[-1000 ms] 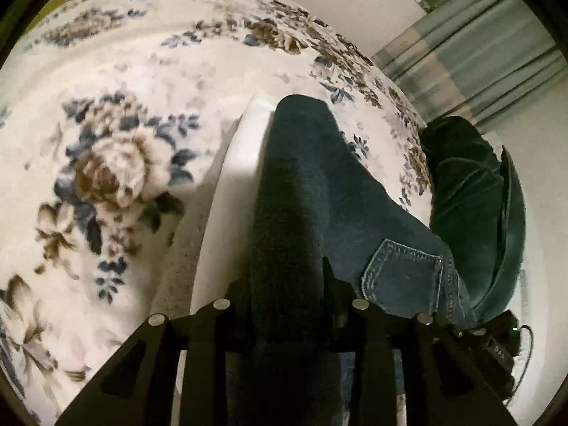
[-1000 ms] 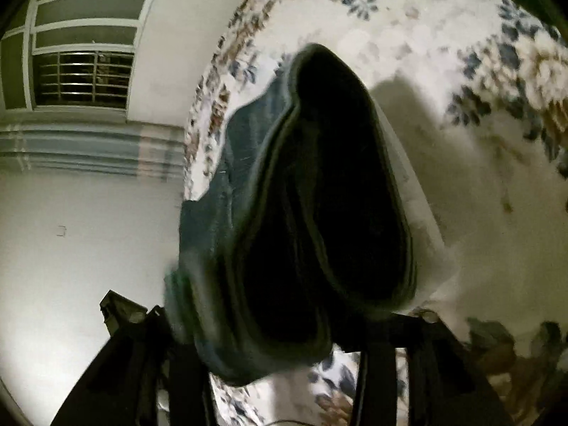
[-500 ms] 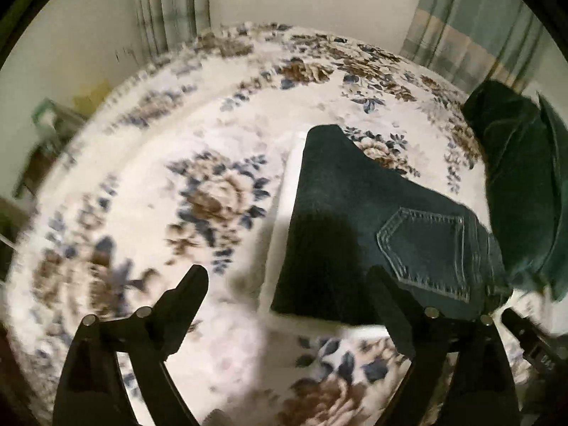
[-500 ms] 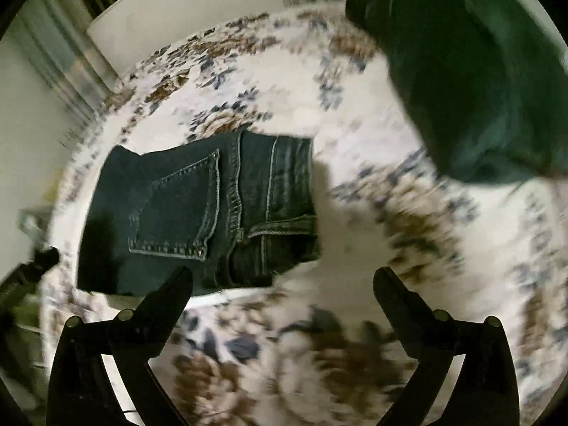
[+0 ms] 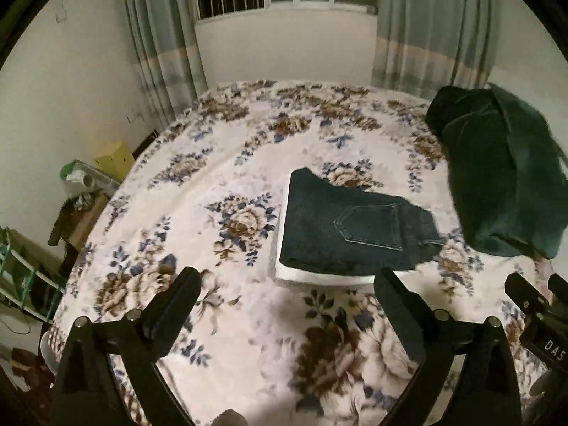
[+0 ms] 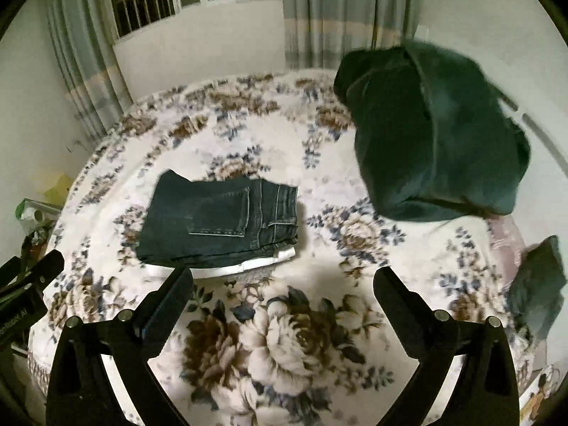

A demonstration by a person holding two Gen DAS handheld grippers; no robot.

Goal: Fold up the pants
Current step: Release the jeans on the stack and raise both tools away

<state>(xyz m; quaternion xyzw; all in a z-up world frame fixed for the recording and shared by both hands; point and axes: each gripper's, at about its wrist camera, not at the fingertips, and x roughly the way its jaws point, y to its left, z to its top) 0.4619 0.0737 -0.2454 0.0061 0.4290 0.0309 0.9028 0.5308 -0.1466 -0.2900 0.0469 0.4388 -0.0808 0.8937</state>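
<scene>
Left gripper (image 5: 284,287) spread wide, nothing between the fingers, hovering above the floral bed cover (image 5: 198,184); right gripper (image 6: 284,284) likewise spread and empty, its black body also peeking in at the right edge of the left view. Just ahead of both, slightly right of the left gripper's centre and left of the right one's, lie the folded jeans (image 5: 351,227), a compact dark denim stack, back pocket up, sitting on a white board (image 5: 319,278) that shows along the near and left edges. Judging by the fabric: denim is soft but thick, fairly heavy for cloth, not slippery, not fragile; layers hold a crease but the stack can splay if lifted from one side. Best hold looks like the thick folded edge nearest the grippers or the waistband end (image 6: 284,209), pinching through all layers, one gripper per corner. Farther out to the right, well apart, a heap of dark green clothing (image 6: 436,142) waits, probably next. Against a second ago: both grippers were clamped on the denim and close over it; half a second ago they were already spread with the stack down. Now both sit farther back and higher, window and curtains in view, jeans untouched.
</scene>
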